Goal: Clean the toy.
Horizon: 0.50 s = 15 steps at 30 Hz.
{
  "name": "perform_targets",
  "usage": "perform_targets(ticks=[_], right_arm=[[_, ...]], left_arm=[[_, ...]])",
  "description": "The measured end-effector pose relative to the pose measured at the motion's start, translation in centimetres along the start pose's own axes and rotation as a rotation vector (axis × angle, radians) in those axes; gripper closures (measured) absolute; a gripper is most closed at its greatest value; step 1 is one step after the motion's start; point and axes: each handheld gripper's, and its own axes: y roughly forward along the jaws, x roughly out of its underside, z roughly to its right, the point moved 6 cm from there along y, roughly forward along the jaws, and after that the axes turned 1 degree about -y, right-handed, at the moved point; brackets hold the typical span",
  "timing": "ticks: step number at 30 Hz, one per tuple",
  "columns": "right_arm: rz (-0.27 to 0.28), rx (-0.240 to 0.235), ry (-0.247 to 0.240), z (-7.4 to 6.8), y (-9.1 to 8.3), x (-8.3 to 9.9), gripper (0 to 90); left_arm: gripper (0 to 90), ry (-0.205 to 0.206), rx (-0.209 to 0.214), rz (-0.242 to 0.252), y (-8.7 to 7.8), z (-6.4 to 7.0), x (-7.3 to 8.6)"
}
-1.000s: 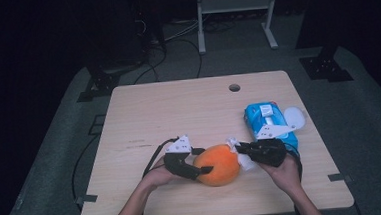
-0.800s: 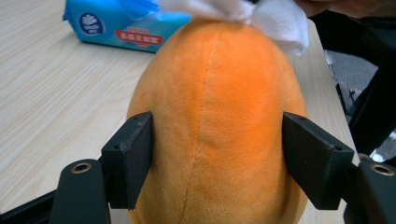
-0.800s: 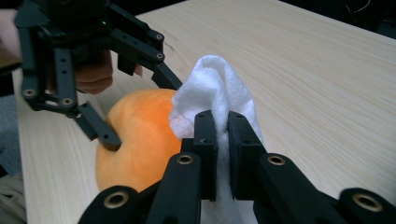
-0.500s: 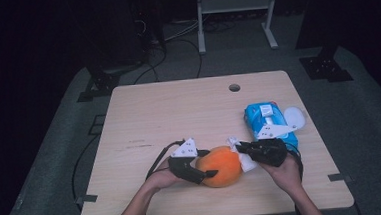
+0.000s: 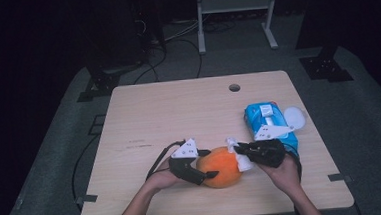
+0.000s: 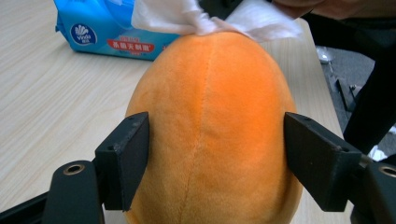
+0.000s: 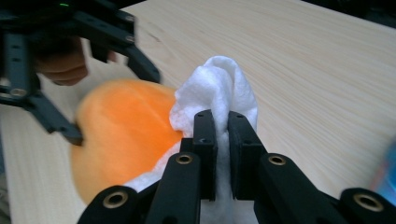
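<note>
An orange plush toy lies near the front edge of the wooden table. My left gripper is shut on it, one jaw pressed to each side of the plush toy. My right gripper is shut on a white wipe, which rests against the toy's right end. In the right gripper view the wipe bulges above the closed gripper, with the toy just to its left. The wipe drapes over the toy's far end in the left gripper view.
A blue pack of wipes lies at the table's right, its white lid flipped open. A cable hole sits near the far edge. Stands and cables cover the dark floor beyond.
The left gripper and the plush toy have shifted slightly to the right. The right gripper keeps the wipe against the toy and has barely moved.
</note>
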Motion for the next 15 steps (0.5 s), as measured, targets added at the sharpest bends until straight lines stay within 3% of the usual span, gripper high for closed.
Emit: perform_targets(ticks=[2,8,10,15], right_arm=[[0.012,-0.002,0.026,0.3,-0.3,0.1,82.4],[0.031,-0.049,-0.047,-2.5,0.4,-1.4,82.4],[0.025,-0.046,-0.067,-2.8,0.6,-1.6,82.4],[-0.004,0.004,-0.034,-0.8,0.5,-0.6,82.2]], left_arm=[[24.4,0.014,-0.006,-0.008,0.3,0.2,-0.2],[23.2,0.025,-0.014,-0.016,0.4,0.3,-0.2],[23.8,0.019,-0.015,-0.016,0.3,0.2,-0.1],[24.2,0.014,-0.010,-0.012,0.0,0.0,0.0]])
